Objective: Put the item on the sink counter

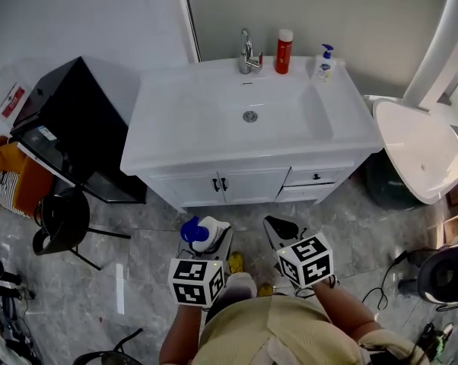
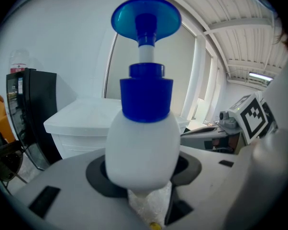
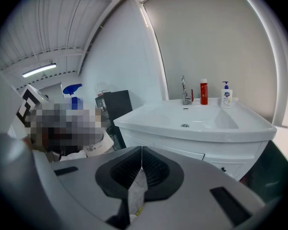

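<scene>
Head view cuts the person (image 1: 275, 329) off at the lower edge, only shoulders and forearms show; left gripper (image 1: 212, 242) half covers the pump bottle (image 1: 201, 233), and in the left gripper view the bottle's base is hidden down between the dark pads (image 2: 97, 175); one held bottle, smooth white plastic, rounded body, blue collar, flat round blue pump top, upright, left jaws clamped on its sides, over the grey marbled floor (image 1: 138, 280) in front of the sink counter (image 1: 157, 131), apart from it; right gripper (image 1: 281, 230) empty, ribbed black pads (image 3: 124, 171) pressed together; two marker cubes, left cube (image 1: 196, 281), right cube (image 1: 306, 260); counter glossy white, one basin (image 1: 214, 116), one chrome faucet (image 1: 248, 53), one red bottle (image 1: 284, 52), one small pump dispenser (image 1: 325, 64) along the back edge; its label too small to read.
</scene>
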The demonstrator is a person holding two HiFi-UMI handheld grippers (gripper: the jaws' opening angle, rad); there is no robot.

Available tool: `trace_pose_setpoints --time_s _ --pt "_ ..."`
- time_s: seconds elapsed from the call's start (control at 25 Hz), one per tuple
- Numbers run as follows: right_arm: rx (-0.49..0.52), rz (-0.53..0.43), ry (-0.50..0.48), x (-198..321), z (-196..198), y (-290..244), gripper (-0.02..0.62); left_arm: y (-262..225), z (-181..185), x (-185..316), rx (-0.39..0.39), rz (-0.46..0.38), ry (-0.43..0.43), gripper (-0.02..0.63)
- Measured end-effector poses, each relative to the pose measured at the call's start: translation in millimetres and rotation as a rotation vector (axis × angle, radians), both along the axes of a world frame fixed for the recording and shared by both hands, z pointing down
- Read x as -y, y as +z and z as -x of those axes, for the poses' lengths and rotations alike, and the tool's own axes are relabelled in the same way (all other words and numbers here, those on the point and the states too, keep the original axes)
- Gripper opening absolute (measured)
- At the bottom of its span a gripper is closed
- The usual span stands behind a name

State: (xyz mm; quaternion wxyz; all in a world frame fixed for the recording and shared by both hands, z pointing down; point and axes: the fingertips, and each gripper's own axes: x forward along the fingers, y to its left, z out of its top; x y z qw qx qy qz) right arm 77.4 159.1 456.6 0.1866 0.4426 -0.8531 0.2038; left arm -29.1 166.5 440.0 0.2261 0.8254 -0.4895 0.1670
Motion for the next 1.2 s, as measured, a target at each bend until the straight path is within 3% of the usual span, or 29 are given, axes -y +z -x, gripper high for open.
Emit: trace_pose_setpoints --time_s 0.52,1.2 --pt "-0.014 -0.002 0.03 64 23 -6 0.025 -4 26 66 -0.001 -0.006 0.026 0.232" --pt "-0.039 -0.001 0.077 109 50 -7 0.025 -1 59 111 0.023 -0.005 0.078 0.232"
